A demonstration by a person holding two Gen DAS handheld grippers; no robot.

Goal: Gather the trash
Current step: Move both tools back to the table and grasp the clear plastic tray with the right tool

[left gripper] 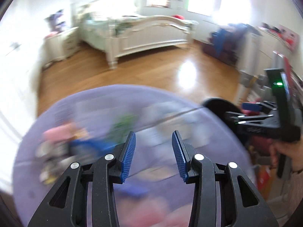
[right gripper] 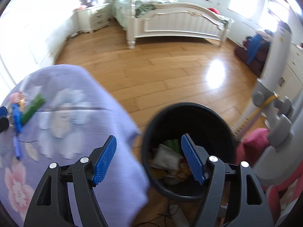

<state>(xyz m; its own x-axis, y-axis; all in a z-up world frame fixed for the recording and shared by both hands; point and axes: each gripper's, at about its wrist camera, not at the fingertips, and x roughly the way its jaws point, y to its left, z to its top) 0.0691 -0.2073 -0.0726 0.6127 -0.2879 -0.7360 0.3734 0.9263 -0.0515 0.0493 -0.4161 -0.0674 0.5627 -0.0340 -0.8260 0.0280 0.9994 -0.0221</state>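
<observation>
A black trash bin [right gripper: 189, 132] stands on the floor beside a table with a lilac flowered cloth [right gripper: 62, 117]. Crumpled wrappers [right gripper: 166, 158] lie in the bin. My right gripper [right gripper: 149, 149] is open and empty, above the bin's left rim. On the cloth lie a green wrapper [right gripper: 33, 107], a blue item [right gripper: 17, 121] and a pink item [right gripper: 16, 96]. My left gripper [left gripper: 153, 143] is open and empty over the blurred cloth [left gripper: 94, 109]. Green [left gripper: 125, 123], blue [left gripper: 89, 143] and pink [left gripper: 60, 132] items lie ahead-left of it. The bin's rim [left gripper: 217, 106] shows at right.
The right hand-held gripper body [left gripper: 274, 121] shows at the right of the left wrist view. A white bed [right gripper: 180, 24] and nightstand [right gripper: 94, 17] stand across the wooden floor [right gripper: 170, 71]. A grey pole [right gripper: 274, 87] and pink cushion [right gripper: 253, 145] are right of the bin.
</observation>
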